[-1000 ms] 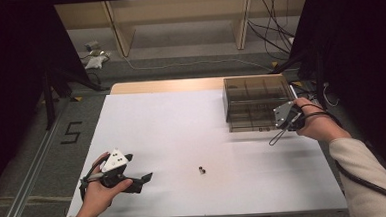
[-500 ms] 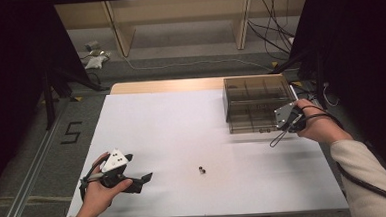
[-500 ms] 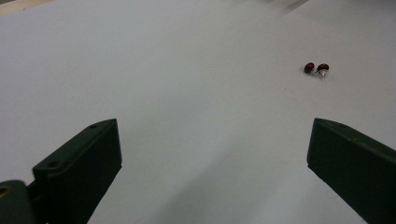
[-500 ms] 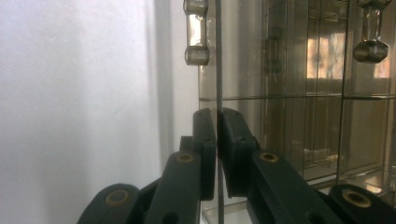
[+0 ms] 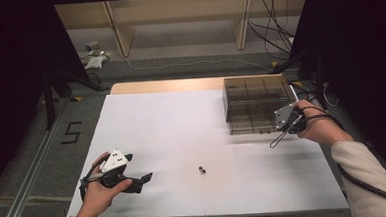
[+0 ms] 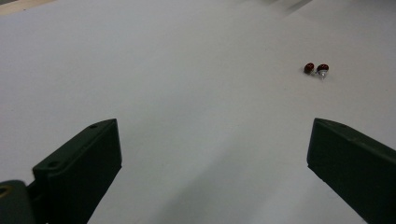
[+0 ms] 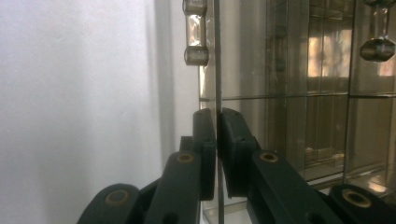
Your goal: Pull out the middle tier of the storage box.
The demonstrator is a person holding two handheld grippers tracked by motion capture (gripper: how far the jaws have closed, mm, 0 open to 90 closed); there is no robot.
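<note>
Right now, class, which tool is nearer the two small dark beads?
Left. The left tool lies beside the beads; the right tool is farther off, clamping the clear box.

High view: room dark at both sides, light falls from above onto the white table [image 5: 181, 119], which looks bright. Soft short shadows lie under the left gripper [image 5: 115, 171] & by the clear box [image 5: 258, 105]. Pic a bit grainy, not sharp. Left gripper view: table pale grey, even light, near jaws blurry at the edges. Right gripper view: dim, warm glints in the box wall, jaws close up & soft, far parts out of focus.
</note>
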